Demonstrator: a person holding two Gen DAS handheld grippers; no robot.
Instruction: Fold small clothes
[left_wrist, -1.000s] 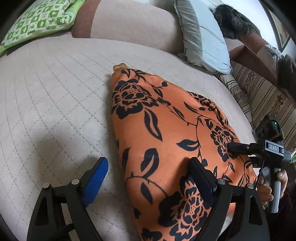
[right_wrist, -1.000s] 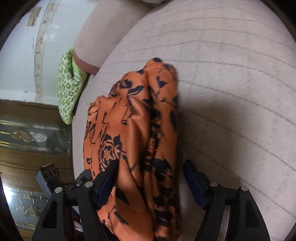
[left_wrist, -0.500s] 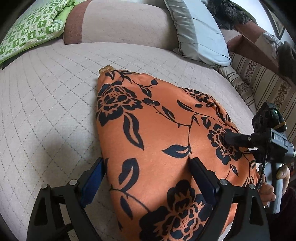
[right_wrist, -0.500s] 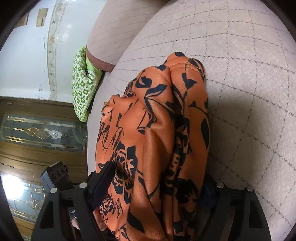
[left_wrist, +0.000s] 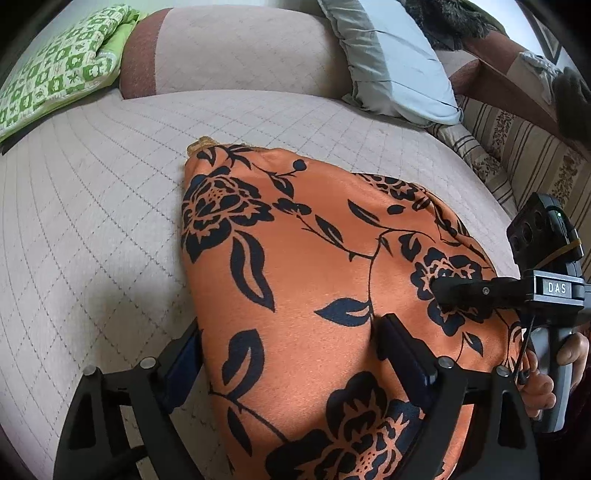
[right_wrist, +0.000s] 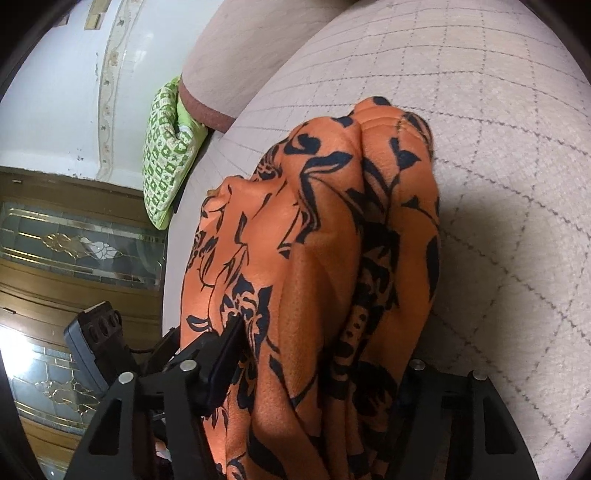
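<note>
An orange garment with black flowers (left_wrist: 303, 266) lies on the quilted beige sofa seat (left_wrist: 92, 221). My left gripper (left_wrist: 288, 354) has its blue-padded fingers pressed against both sides of the garment's near left edge, shut on it. My right gripper (right_wrist: 317, 362) grips the bunched right edge of the same garment (right_wrist: 332, 240), cloth filling the gap between its fingers. The right gripper also shows in the left wrist view (left_wrist: 458, 291), at the garment's right side, held by a hand.
A green checked cushion (left_wrist: 55, 74) lies at the back left. A pale blue pillow (left_wrist: 391, 66) leans on the sofa back (left_wrist: 240, 51). A striped cloth (left_wrist: 517, 155) covers the right side. A wooden door with glass (right_wrist: 74, 258) stands beyond the sofa edge.
Both grippers moved in onto the garment's near edge and closed on it, from open a second ago. The cloth now bunches up between the fingers.
</note>
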